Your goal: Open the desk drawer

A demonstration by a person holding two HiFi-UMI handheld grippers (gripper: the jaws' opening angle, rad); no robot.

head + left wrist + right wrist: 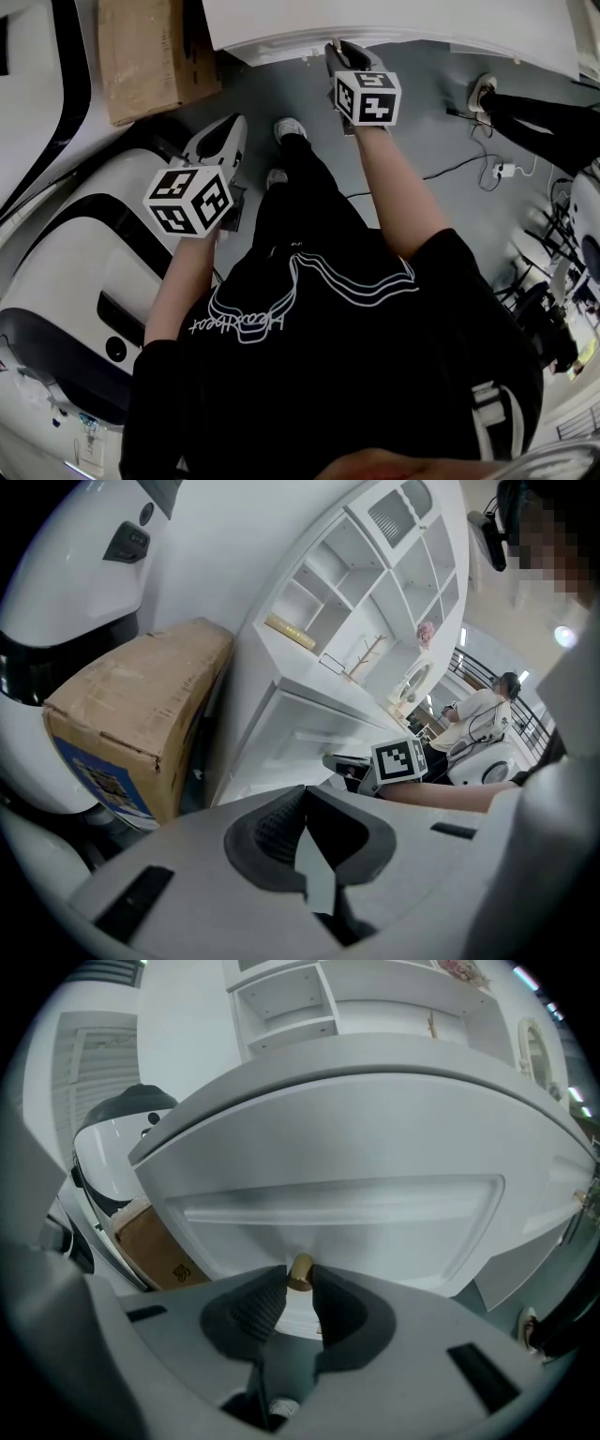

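drawer (356, 1204): in white desk (375, 23) front, looks unopened | one knob (301, 1270), pinched in narrow right gripper (299, 1283) | step: pull straight out, level, so the small knob can't slip | left gripper (304, 799): closed, empty, near one cardboard box (131, 714) | count: one drawer, two grippers

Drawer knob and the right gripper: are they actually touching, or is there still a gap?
Touching. The right gripper view shows the small brass drawer knob pinched between the jaws of the right gripper, with a pad pressed against each side and no gap showing.
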